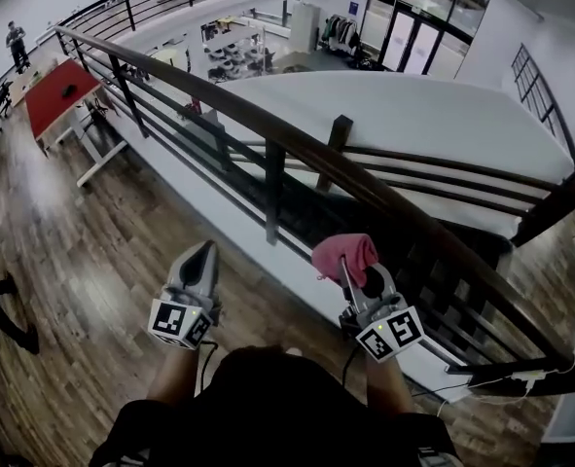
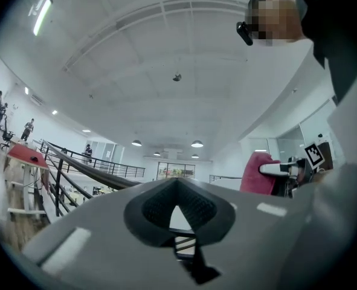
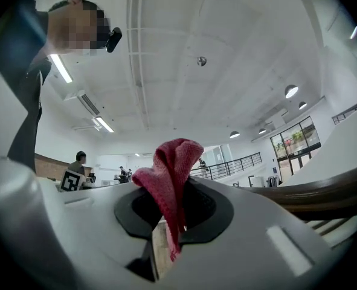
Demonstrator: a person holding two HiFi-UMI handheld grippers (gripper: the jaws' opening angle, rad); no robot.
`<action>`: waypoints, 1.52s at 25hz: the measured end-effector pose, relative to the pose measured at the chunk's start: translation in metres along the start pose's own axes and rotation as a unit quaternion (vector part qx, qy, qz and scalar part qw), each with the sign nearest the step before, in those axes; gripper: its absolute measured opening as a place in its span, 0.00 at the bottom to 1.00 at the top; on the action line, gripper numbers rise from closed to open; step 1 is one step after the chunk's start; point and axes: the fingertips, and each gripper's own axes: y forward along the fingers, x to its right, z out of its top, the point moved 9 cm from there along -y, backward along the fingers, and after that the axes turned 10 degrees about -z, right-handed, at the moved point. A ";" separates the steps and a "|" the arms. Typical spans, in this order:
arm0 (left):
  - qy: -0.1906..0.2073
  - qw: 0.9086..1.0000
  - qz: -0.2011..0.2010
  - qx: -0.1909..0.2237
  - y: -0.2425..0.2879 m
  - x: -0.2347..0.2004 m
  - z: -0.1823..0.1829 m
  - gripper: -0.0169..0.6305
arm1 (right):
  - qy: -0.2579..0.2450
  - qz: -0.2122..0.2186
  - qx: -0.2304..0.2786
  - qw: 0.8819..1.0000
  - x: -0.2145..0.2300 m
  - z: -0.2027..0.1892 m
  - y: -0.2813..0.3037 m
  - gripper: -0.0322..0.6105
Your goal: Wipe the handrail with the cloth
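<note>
The dark wooden handrail (image 1: 297,139) runs diagonally from upper left to lower right, just ahead of both grippers. My right gripper (image 1: 350,266) is shut on a pink cloth (image 1: 343,253), which bunches up above its jaws, a little short of the rail. The right gripper view shows the cloth (image 3: 169,168) pinched between the jaws, with the handrail (image 3: 323,192) off to the right. My left gripper (image 1: 207,248) is shut with nothing in it, pointing up at the same height, left of the right one. The left gripper view shows the cloth (image 2: 255,173) at its right.
Black balusters (image 1: 274,193) and lower rails stand under the handrail, with a drop to a lower floor beyond. A red table (image 1: 61,93) and a person (image 1: 17,45) are far left. A cable (image 1: 501,382) lies on the wooden floor at lower right.
</note>
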 end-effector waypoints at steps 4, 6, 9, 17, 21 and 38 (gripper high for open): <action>0.010 1.000 -0.008 -0.008 0.017 0.011 -0.002 0.02 | -0.002 0.008 -0.012 1.000 0.021 -0.004 -0.002 0.12; 0.004 1.000 -0.016 -0.001 0.028 0.017 -0.002 0.02 | 0.005 0.008 -0.012 1.000 0.028 -0.005 0.003 0.12; 0.015 1.000 -0.023 -0.015 0.046 0.021 -0.005 0.02 | 0.006 0.014 -0.010 1.000 0.035 -0.003 0.017 0.12; 0.008 0.999 -0.037 -0.018 0.087 -0.011 -0.015 0.02 | -0.014 0.029 -0.022 0.999 0.038 0.004 0.083 0.12; -0.015 0.999 -0.043 -0.003 0.111 -0.038 -0.018 0.02 | -0.027 0.026 -0.036 0.999 0.041 0.007 0.123 0.12; -0.012 0.994 -0.092 -0.059 0.171 -0.115 -0.035 0.02 | -0.038 -0.050 -0.113 0.992 0.053 -0.013 0.273 0.12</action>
